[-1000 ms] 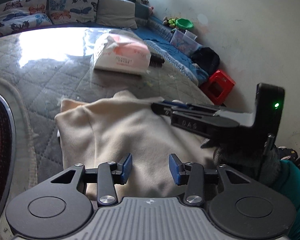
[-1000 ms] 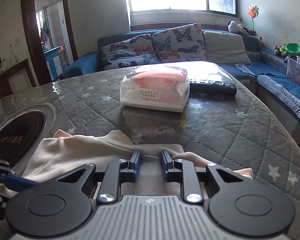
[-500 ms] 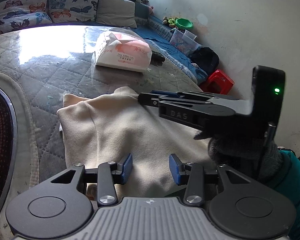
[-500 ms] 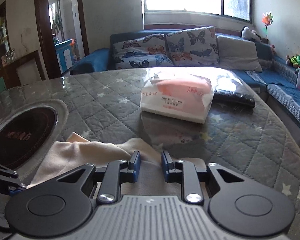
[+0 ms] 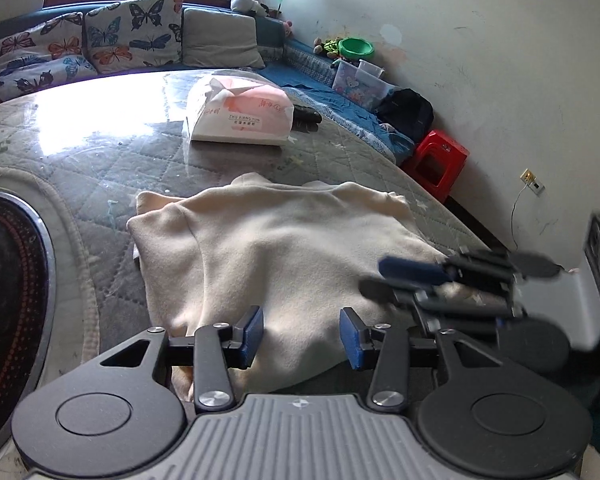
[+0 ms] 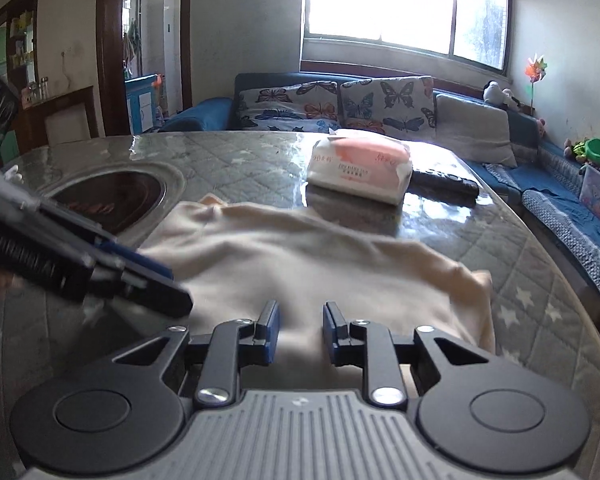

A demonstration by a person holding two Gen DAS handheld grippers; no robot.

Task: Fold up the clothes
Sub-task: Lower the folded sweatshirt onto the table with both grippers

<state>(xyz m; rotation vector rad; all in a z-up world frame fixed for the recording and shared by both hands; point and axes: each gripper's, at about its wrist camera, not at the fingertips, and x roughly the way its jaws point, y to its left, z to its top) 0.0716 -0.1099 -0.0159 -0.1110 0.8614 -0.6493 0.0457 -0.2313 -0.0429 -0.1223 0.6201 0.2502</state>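
A cream garment [image 5: 284, 252] lies folded flat on the quilted grey table, and shows in the right wrist view too [image 6: 320, 264]. My left gripper [image 5: 300, 334] is open and empty, hovering over the garment's near edge. My right gripper [image 6: 298, 332] is open and empty above the garment's near edge. The right gripper also shows blurred at the right of the left wrist view [image 5: 400, 278], over the garment's right side. The left gripper shows at the left of the right wrist view [image 6: 156, 280].
A white and pink tissue pack [image 5: 242, 118] and a black remote [image 6: 446, 184] lie at the far side of the table. A round dark hob [image 5: 4, 288] is set into the table at the left. A sofa with butterfly cushions [image 6: 340, 108] stands beyond.
The right gripper pulled back from the garment's far edge to its near right side and opened wider. The garment now lies flat. The left gripper stayed open.
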